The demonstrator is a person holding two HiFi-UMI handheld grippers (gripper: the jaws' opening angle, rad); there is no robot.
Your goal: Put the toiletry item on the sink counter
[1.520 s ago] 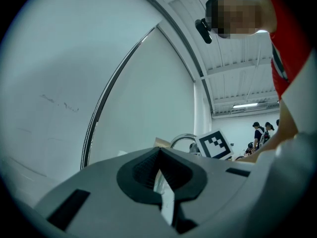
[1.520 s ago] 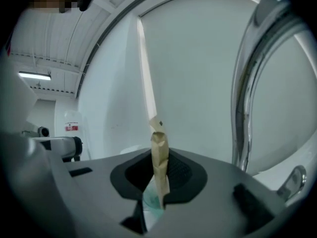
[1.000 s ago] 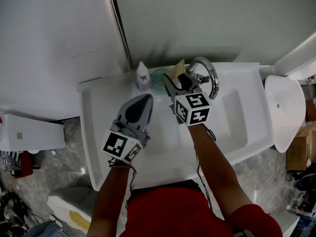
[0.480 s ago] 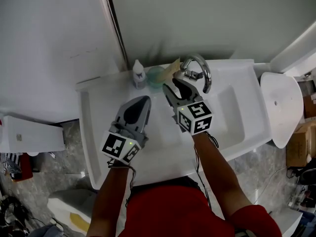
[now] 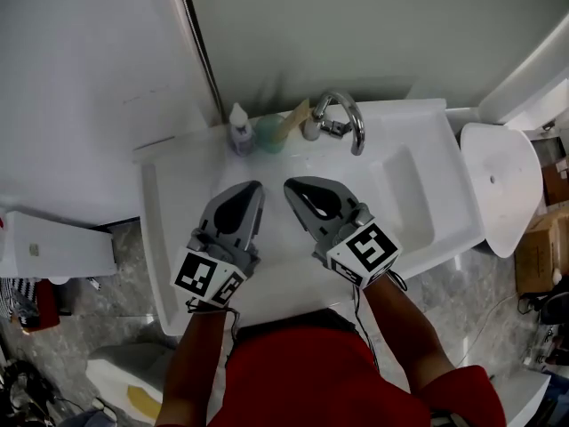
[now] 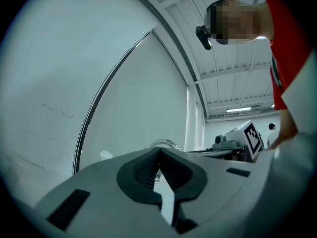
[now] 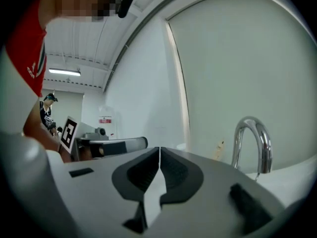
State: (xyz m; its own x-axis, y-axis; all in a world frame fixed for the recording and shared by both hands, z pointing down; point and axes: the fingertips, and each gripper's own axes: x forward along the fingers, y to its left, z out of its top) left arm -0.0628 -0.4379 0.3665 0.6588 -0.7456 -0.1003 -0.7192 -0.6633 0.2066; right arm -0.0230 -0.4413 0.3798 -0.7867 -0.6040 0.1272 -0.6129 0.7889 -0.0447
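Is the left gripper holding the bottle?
No, the left gripper is shut on nothing, and the bottle stands on the counter.

In the head view, the teal thing point(image 5: 267, 137) and the yellowish item point(image 5: 293, 121) leaning beside the faucet point(image 5: 356, 130) are too small to identify. The cardboard box point(image 5: 536, 256) is cut off by that view's right edge. In the left gripper view, the left gripper point(image 6: 158, 152) hides all of the faucet but the top of its arc.

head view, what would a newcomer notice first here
Two grey grippers with marker cubes, the left gripper and right gripper, hang side by side over the white sink, jaws shut and empty, the right's having just closed. Beyond them a chrome faucet and a small white bottle stand by the wall.
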